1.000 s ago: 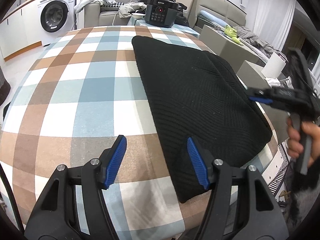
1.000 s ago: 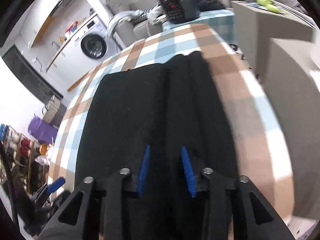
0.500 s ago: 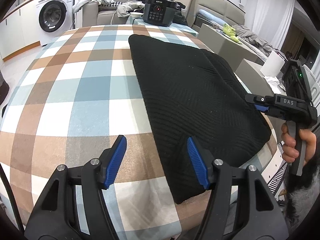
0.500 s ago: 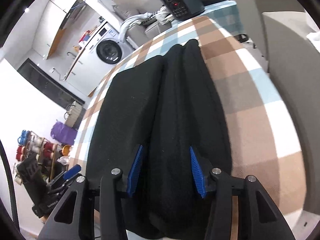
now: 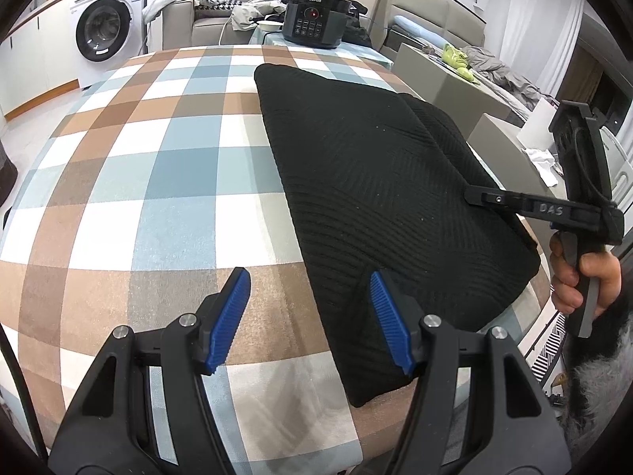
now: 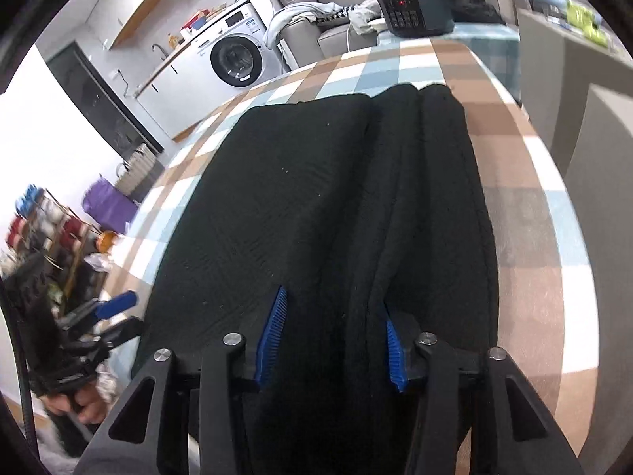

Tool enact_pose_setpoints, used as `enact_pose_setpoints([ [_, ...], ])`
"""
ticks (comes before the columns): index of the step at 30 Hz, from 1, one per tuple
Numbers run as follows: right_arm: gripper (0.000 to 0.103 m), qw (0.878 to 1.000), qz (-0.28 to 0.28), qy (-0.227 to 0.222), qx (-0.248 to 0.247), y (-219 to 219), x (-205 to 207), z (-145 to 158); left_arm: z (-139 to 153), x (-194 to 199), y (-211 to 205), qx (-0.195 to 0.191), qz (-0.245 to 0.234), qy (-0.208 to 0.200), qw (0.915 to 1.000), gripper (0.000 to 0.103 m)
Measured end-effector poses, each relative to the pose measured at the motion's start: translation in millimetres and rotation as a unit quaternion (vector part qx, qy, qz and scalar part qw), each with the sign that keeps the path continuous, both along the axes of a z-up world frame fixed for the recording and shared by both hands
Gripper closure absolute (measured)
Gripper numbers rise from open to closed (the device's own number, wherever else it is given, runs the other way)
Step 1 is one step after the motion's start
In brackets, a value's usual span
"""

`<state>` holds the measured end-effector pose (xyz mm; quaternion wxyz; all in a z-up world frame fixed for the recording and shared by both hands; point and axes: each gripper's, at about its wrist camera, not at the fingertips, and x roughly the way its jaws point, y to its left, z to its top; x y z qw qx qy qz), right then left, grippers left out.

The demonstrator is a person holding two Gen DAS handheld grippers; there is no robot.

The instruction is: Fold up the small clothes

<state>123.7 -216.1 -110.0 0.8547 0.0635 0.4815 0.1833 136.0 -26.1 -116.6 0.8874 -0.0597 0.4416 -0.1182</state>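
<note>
A black knit sweater (image 5: 376, 182) lies folded lengthwise on the checked tablecloth (image 5: 158, 182), right of the middle. My left gripper (image 5: 308, 316) hovers open over the near table edge, its right pad above the sweater's near corner, nothing between the pads. At the sweater's right edge sits my right gripper (image 5: 474, 196), held by a hand (image 5: 585, 277). In the right wrist view the right gripper (image 6: 334, 340) straddles a raised fold of the sweater (image 6: 316, 198); its jaws are closing, cloth bunched between the blue pads, which still stand apart. The left gripper (image 6: 126, 314) shows low left.
A black pressure cooker (image 5: 314, 19) stands beyond the table's far end. A washing machine (image 5: 105, 31) is at the back left, a grey sofa with laundry behind. Grey boxes (image 5: 435, 67) stand close to the table's right side. Bare checked cloth fills the left half.
The right gripper has come down and rolled, settling onto the sweater's right-hand edge with a fold between its pads. The left gripper has stayed still and open.
</note>
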Motion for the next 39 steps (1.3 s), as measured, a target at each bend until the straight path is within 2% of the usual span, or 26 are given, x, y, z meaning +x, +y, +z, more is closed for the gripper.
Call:
enact_pose_setpoints([
  [1, 0.093, 1.000, 0.004, -0.008, -0.005, 3, -1, 1, 1, 0, 1, 0.000, 0.001, -0.001, 1.0000, 0.043],
  [4, 0.095, 0.999, 0.007, -0.051, -0.019, 12, -10, 19, 4, -1, 2, 0.000, 0.003, -0.005, 1.0000, 0.043],
  [7, 0.099, 0.994, -0.001, -0.109, -0.016, 12, -23, 57, 9, -1, 3, 0.001, 0.001, -0.010, 0.9999, 0.043],
  [9, 0.099, 0.991, -0.017, -0.131, -0.029, 5, -30, 71, 10, 1, 1, -0.002, -0.002, -0.012, 0.9999, 0.043],
  [11, 0.099, 0.991, -0.038, -0.117, -0.047, -5, -27, 64, 8, 4, -1, -0.007, -0.005, -0.010, 0.9999, 0.043],
  [12, 0.099, 0.993, -0.054, -0.095, -0.049, -13, -22, 52, 5, 7, -3, -0.011, -0.005, -0.004, 0.9999, 0.043],
  [15, 0.098, 0.996, -0.080, -0.030, -0.007, -31, -10, 22, -1, 10, -6, -0.016, -0.008, 0.008, 0.9998, 0.043],
  [17, 0.093, 0.996, -0.091, -0.012, -0.010, -37, -7, 16, -3, 11, -7, -0.014, -0.010, 0.009, 0.9998, 0.043],
  [19, 0.085, 0.994, -0.106, -0.021, -0.021, -41, -11, 20, -3, 11, -7, -0.012, -0.010, 0.009, 0.9998, 0.043],
  [24, 0.079, 0.992, -0.114, -0.055, 0.017, -48, -29, 42, -4, 13, -4, -0.011, -0.005, 0.010, 0.9999, 0.043],
  [26, 0.072, 0.994, -0.090, -0.053, 0.043, -40, -32, 46, -4, 13, -4, -0.010, -0.005, 0.011, 0.9999, 0.043],
  [27, 0.061, 0.995, -0.076, -0.051, 0.049, -33, -31, 44, -4, 13, -4, -0.010, -0.006, 0.012, 0.9999, 0.043],
  [28, 0.057, 0.995, -0.068, -0.049, 0.046, -28, -29, 41, -5, 13, -4, -0.010, -0.007, 0.012, 0.9999, 0.043],
  [30, 0.057, 0.996, -0.067, -0.041, 0.031, -19, -24, 33, -4, 12, -3, -0.006, -0.005, 0.010, 0.9999, 0.043],
  [35, 0.056, 0.988, -0.134, -0.070, 0.020, -37, -22, 38, -3, 7, 5, -0.005, 0.002, 0.010, 0.9999, 0.043],
  [39, 0.057, 0.990, -0.137, -0.042, 0.010, -48, -8, 23, -6, 10, 8, -0.010, 0.009, 0.016, 0.9998, 0.043],
])
